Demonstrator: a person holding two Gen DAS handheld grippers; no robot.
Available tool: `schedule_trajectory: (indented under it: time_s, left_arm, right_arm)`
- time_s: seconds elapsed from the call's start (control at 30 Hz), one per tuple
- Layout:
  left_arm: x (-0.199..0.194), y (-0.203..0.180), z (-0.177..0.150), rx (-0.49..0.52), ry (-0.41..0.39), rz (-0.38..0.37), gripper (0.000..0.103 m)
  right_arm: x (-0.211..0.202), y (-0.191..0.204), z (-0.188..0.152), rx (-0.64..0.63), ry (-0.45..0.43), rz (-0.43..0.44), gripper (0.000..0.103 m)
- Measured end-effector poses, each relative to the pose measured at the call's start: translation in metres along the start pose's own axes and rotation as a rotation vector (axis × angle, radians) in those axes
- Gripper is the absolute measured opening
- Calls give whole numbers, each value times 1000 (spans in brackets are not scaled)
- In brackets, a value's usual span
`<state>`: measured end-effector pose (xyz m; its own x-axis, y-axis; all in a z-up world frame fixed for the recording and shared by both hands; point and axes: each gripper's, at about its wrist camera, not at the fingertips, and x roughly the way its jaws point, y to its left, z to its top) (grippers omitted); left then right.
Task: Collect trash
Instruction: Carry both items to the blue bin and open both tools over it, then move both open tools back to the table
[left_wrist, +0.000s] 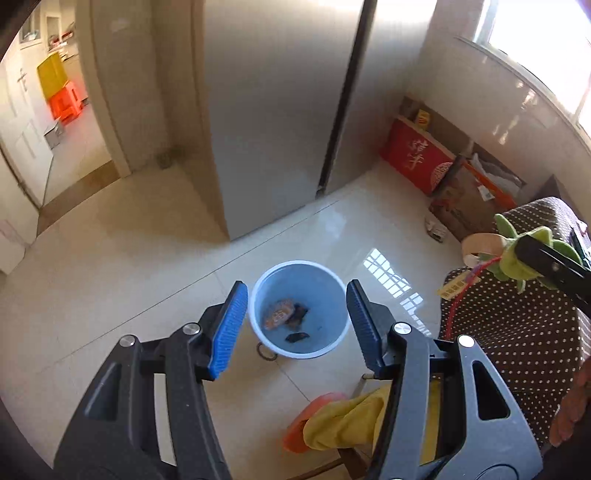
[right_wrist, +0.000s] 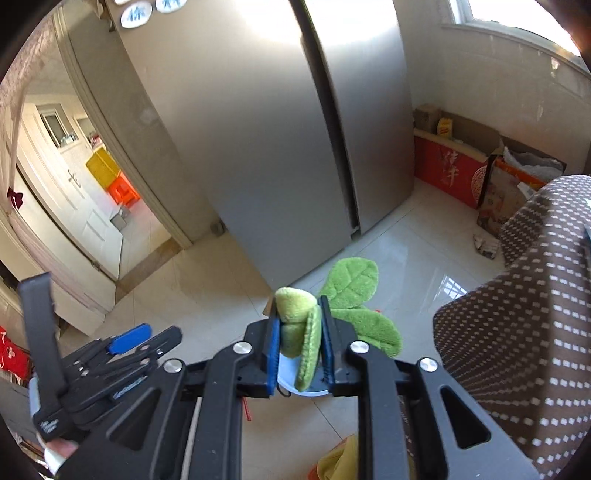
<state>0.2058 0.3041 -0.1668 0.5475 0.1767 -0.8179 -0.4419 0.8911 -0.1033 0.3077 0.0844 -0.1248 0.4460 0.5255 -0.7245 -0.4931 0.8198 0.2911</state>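
Note:
A light blue bin (left_wrist: 299, 314) stands on the tiled floor and holds an orange wrapper (left_wrist: 277, 314) and dark scraps. My left gripper (left_wrist: 295, 306) is open and empty, held above the bin with a finger on each side of it in view. My right gripper (right_wrist: 298, 336) is shut on a green plush leaf toy (right_wrist: 351, 295); the toy also shows in the left wrist view (left_wrist: 517, 254), with a red string and a yellow tag (left_wrist: 458, 286) hanging from it. The bin's rim (right_wrist: 306, 391) shows just below the right fingers.
A grey two-door fridge (left_wrist: 280, 110) stands behind the bin. A table with a brown polka-dot cloth (left_wrist: 524, 332) is on the right. Red and cardboard boxes (left_wrist: 417, 155) line the far wall. A yellow cloth on an orange stool (left_wrist: 332, 417) sits below. A doorway (left_wrist: 62, 122) opens at left.

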Motion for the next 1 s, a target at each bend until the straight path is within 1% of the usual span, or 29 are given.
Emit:
schedule_trajectory:
  time_s: [0.03, 0.1, 0.13, 0.17, 0.2, 0.23, 0.3, 0.37, 0.5, 0.67, 0.8, 0.9, 1.0]
  left_arm:
    - [-2, 3, -1, -4, 0, 7, 55]
    - [-7, 10, -3, -14, -3, 21, 55]
    - [-9, 11, -3, -19, -5, 27, 55]
    - [-11, 13, -3, -25, -8, 32, 55]
    - [-12, 16, -2, -29, -9, 35, 55]
    - [-14, 18, -3, -38, -10, 38, 55]
    - [-18, 22, -5, -51, -6, 40, 56]
    - [-22, 24, -9, -55, -8, 42, 57]
    - [-26, 19, -13, -46, -7, 62, 57]
    - [-35, 2, -15, -13, -20, 35, 57]
    - [-45, -23, -12, 34, -44, -12, 57]
    - [-51, -42, -11, 68, -59, -41, 59]
    - [-57, -69, -11, 117, -68, -90, 62]
  right_arm:
    - [7, 5, 2, -4, 9, 9, 19]
    - [16, 13, 6, -22, 21, 36, 24]
    - [20, 18, 8, -28, 32, 36, 30]
    - [23, 21, 9, -23, 44, 36, 51]
    - [25, 22, 10, -17, 48, 36, 68]
    - [24, 24, 10, -11, 41, 35, 71]
    - [22, 29, 7, -27, 29, 36, 71]
    - [22, 32, 2, -42, 42, 30, 71]
    - [13, 27, -6, -34, 56, 50, 71]
    - [-12, 16, -13, -24, 33, 40, 71]
    - [-37, 5, -18, -18, -3, 25, 71]
    - [-60, -10, -20, -4, -38, 5, 71]
    - [-86, -29, -24, 23, -80, -24, 71]
